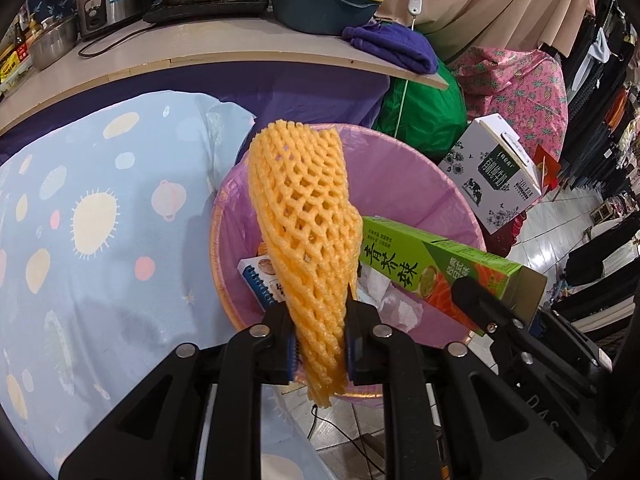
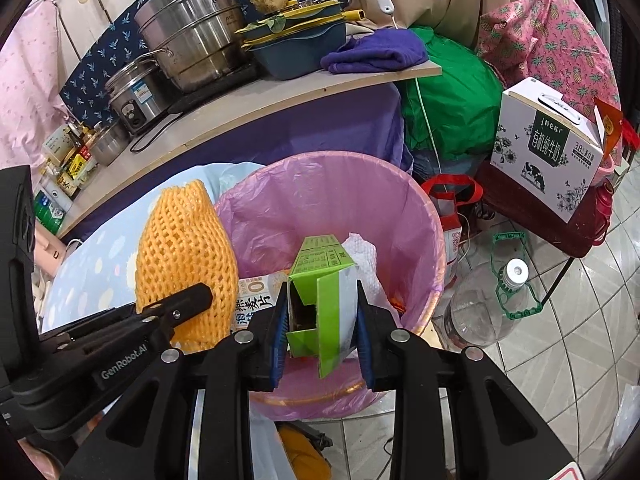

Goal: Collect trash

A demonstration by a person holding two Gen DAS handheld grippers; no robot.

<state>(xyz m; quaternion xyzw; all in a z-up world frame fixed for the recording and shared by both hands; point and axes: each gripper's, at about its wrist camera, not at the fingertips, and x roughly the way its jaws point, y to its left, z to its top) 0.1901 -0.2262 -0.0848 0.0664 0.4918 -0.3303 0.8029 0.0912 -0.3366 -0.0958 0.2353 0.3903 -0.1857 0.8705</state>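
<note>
White milk carton [image 2: 548, 148] stands beside pink-lined bin [image 2: 420, 208]; water bottle [image 2: 484, 304] nearer.

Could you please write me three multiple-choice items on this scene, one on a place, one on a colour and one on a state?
1. Where does the purple towel lie?
A. on the shelf edge
B. in the bin
C. on the floor

2. What colour is the liner of the bin?
A. black
B. pink
C. white

3. What does the right tool grip?
A. nothing
B. a clear bottle
C. a green carton

Answers:
1 A, the towel sits by the blue tubs on the board.
2 B, pink plastic is folded over the rim.
3 C, the carton's open end sits between the blue pads above the bin, while the left tool holds the orange foam net.
</note>
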